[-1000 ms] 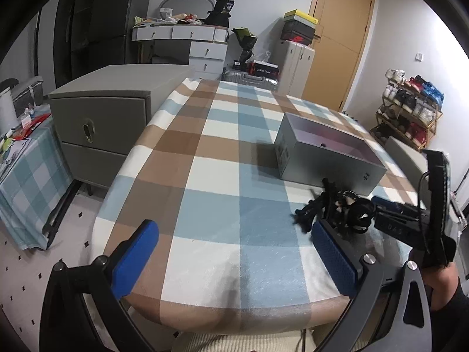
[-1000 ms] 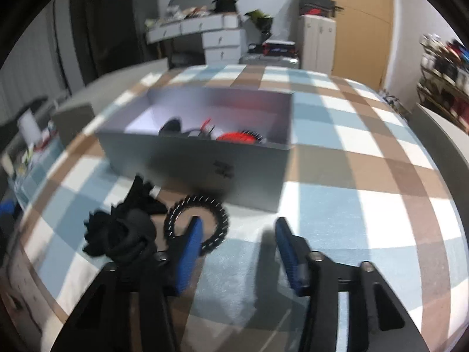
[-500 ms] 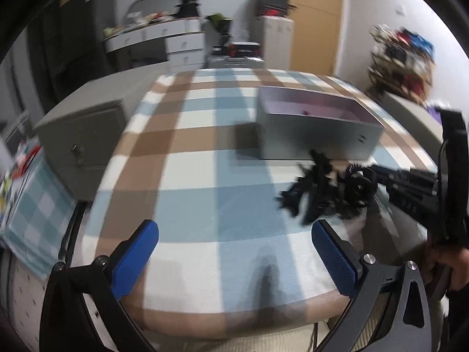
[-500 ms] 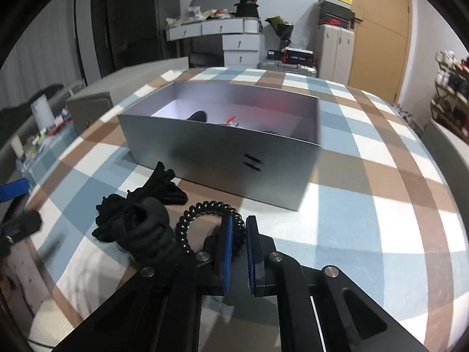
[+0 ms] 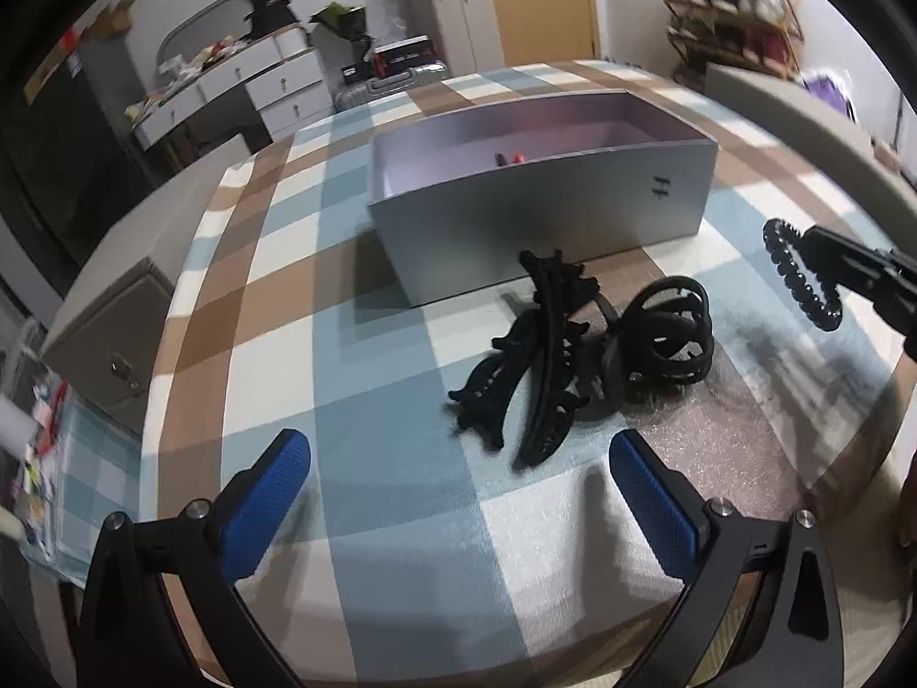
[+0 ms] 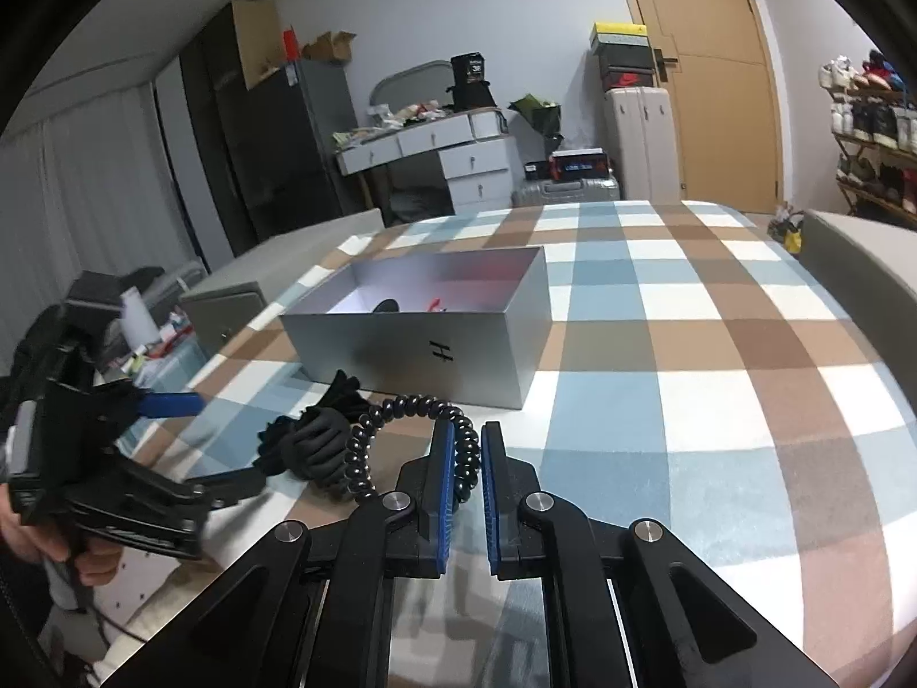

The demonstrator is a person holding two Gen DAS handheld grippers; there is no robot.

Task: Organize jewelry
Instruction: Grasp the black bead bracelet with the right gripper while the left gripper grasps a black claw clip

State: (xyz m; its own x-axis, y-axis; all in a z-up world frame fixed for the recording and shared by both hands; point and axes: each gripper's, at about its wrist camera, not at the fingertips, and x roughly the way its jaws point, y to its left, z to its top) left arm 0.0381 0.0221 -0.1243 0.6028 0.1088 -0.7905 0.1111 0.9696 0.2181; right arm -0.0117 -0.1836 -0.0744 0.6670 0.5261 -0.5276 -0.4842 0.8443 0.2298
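My right gripper [image 6: 467, 444] is shut on a black spiral hair tie [image 6: 367, 447] and holds it lifted above the checked tablecloth; the tie also shows in the left wrist view [image 5: 799, 275], hanging from the right gripper's tips. My left gripper [image 5: 458, 476] is open and empty, just short of a black claw clip [image 5: 544, 355] and a bundle of black hair bands [image 5: 670, 338] lying on the cloth. An open silver box [image 5: 539, 229] stands behind them, with a red item and a dark item inside [image 6: 412, 304].
The table's near edge [image 5: 516, 671] lies under my left gripper. A grey bedside cabinet [image 5: 109, 338] stands left of the table. A grey padded seat [image 6: 859, 264] is at the right. Drawers, suitcases and a shoe rack line the far wall.
My right gripper closed on the spiral hair tie and lifted it off the cloth. My left gripper moved closer to the claw clip and stayed open.
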